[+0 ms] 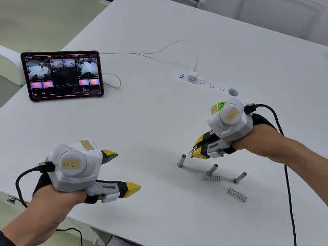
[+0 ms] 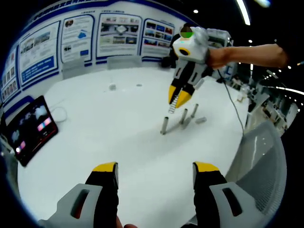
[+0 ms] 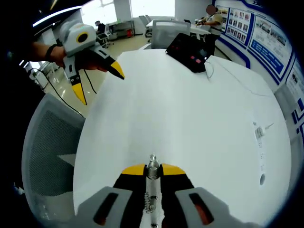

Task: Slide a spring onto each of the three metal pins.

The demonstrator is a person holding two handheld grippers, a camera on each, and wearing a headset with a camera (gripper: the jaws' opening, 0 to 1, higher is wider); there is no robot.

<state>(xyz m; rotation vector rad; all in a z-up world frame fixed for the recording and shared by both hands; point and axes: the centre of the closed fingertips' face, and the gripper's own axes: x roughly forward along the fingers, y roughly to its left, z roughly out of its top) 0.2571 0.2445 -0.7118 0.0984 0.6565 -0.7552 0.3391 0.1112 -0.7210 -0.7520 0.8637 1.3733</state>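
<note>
Hanging from the right gripper (image 1: 197, 148), the held spring (image 1: 193, 151) is pinched between the closed yellow-tipped jaws, with its free end poking out past the tips. In the left gripper view that end sits just above the top of the first pin (image 1: 181, 161), a little to one side and not touching it. The first pin is bare and stands on the white table (image 1: 154, 123). The middle pin (image 1: 211, 169) and the last pin (image 1: 240, 178) continue the row toward the person's right, and both are bare too. One loose spring (image 1: 211, 178) lies flat against the foot of the middle pin. A second loose spring (image 1: 237, 195) lies near the last pin, closer to the table edge.

The left gripper (image 1: 121, 171) hovers well apart from the pins at the near edge, jaws spread wide with nothing between them.

Farther back, a power strip (image 1: 205, 82) lies on the table with a white cable plugged in. A tablet (image 1: 62, 75) stands propped at the far left, its screen lit.
</note>
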